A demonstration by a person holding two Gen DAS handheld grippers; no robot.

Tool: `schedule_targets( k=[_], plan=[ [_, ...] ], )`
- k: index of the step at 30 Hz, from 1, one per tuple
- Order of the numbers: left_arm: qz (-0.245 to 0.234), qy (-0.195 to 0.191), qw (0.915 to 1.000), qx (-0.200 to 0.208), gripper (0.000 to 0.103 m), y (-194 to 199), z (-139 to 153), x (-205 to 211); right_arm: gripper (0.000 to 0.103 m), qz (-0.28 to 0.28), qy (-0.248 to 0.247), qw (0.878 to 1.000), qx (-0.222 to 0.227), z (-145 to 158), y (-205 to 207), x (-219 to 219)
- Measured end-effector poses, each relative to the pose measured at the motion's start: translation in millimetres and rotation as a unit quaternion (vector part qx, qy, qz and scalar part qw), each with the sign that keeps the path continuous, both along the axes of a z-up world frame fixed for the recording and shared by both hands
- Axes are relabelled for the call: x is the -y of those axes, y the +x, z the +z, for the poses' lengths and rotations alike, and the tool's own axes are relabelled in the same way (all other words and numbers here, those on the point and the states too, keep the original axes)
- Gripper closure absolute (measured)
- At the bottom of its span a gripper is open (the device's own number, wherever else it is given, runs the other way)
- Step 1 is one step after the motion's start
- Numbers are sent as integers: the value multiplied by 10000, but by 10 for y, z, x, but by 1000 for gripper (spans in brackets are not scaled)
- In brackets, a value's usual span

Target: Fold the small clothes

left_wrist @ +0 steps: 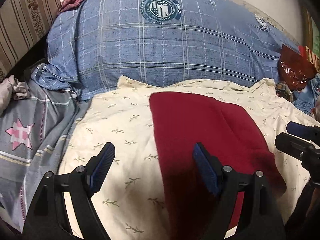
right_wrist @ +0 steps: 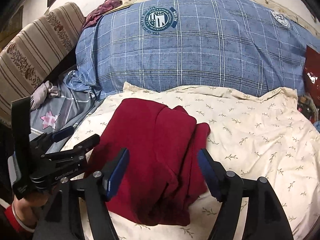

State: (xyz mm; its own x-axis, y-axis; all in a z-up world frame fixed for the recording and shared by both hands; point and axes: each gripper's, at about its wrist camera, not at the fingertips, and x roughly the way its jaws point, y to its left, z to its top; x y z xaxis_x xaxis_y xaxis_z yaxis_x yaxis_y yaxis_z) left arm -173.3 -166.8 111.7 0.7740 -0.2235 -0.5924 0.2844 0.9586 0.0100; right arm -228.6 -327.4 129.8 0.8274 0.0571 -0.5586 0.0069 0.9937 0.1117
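A dark red garment lies folded into a long strip on a cream leaf-print cloth. In the right wrist view the garment shows layered folds. My left gripper is open and empty, held over the garment's left edge. It also shows at the left of the right wrist view. My right gripper is open and empty above the garment's near end. Its fingers show at the right edge of the left wrist view.
A big blue checked pillow lies behind the cream cloth. A grey sheet with a pink star lies to the left. A striped sofa back stands far left. A shiny red bag sits at the right.
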Motion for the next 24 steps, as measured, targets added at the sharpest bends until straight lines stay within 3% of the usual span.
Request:
schedule_targets(
  k=[6, 17, 24],
  plan=[
    [83, 131, 9996, 249, 19, -38, 52, -23, 27, -71, -80, 9999, 40, -19, 20, -43],
    [112, 64, 9999, 113, 17, 28, 26, -67, 23, -173, -46, 9998, 8, -57, 60, -5],
    [178, 168, 9994, 251, 17, 0, 38, -58, 22, -183, -103, 9998, 44, -56, 81, -1]
  ],
)
